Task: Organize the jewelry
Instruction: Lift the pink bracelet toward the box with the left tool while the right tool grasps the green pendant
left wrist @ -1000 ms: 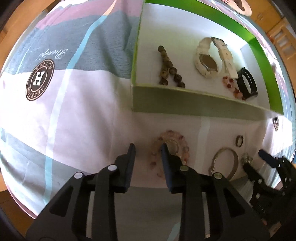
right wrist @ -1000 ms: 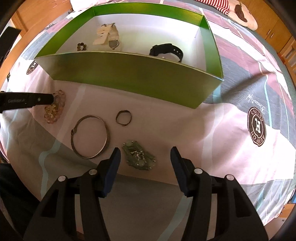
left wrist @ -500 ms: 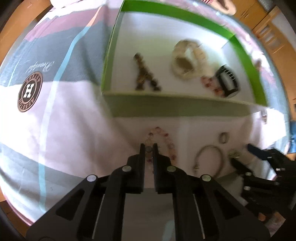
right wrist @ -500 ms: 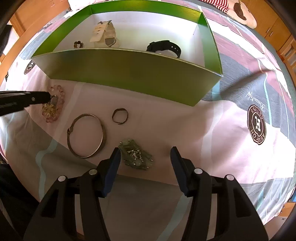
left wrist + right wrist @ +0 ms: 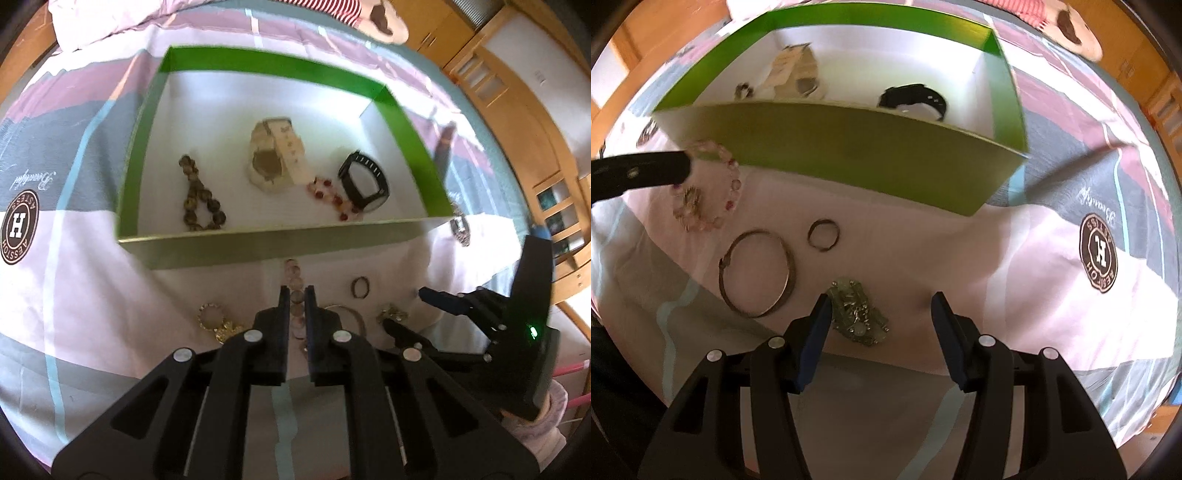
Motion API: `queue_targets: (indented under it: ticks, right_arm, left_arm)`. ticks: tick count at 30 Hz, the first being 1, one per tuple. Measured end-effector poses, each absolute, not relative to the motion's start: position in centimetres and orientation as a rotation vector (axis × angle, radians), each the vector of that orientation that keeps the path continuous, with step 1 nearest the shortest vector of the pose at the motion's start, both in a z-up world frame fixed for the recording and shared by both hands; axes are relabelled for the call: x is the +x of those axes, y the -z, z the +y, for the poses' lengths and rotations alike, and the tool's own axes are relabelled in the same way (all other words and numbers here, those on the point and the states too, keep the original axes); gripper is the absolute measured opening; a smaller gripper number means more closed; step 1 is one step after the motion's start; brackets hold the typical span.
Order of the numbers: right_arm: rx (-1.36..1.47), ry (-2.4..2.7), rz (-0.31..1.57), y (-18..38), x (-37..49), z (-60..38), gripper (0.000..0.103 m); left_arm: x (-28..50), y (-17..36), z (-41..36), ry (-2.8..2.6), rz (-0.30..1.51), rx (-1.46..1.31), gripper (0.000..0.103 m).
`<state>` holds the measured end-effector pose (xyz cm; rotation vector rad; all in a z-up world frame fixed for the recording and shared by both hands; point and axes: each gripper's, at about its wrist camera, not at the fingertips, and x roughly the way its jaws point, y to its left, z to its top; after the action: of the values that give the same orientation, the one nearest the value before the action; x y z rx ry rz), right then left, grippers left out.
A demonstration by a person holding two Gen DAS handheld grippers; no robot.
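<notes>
My left gripper (image 5: 296, 295) is shut on a pink beaded bracelet (image 5: 293, 271), which hangs from the pads just in front of the green box (image 5: 280, 245). In the right wrist view the left gripper (image 5: 685, 168) holds the pink beaded bracelet (image 5: 733, 184) up beside the green box's near wall (image 5: 849, 158). A gold piece (image 5: 214, 319) lies on the cloth below. My right gripper (image 5: 881, 299) stands open over a green jewelry piece (image 5: 857, 314), not touching it. A metal bangle (image 5: 790, 271) and a small ring (image 5: 823, 221) lie between the grippers.
Inside the box lie a brown bead bracelet (image 5: 195, 199), a cream watch (image 5: 275, 158), a red bead string (image 5: 328, 194) and a black watch (image 5: 364, 181). A striped bedspread with a round H logo (image 5: 1099, 254) covers the surface. Wooden cabinets (image 5: 517, 110) stand at the right.
My left gripper shut on the pink bracelet and lifted it toward the box, leaving the gold piece on the cloth. The right gripper stayed where it was, open.
</notes>
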<state>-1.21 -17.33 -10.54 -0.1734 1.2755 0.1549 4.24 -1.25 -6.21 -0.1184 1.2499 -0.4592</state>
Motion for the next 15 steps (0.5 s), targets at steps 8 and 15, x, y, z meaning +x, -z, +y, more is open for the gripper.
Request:
queue_targets:
  ticks: [8,15]
  right_arm:
    - [-0.166,-0.181,1.26,11.0,-1.2,-16.9,0.036]
    - [-0.189,-0.214,1.235,10.7,-1.6,-16.1,0.026]
  left_arm:
    - [5.4,8.9,-1.5,0.383,1.338,-0.096,0.01]
    - [5.6,10.2,-2.6,0.352,1.366,-0.039,0.024]
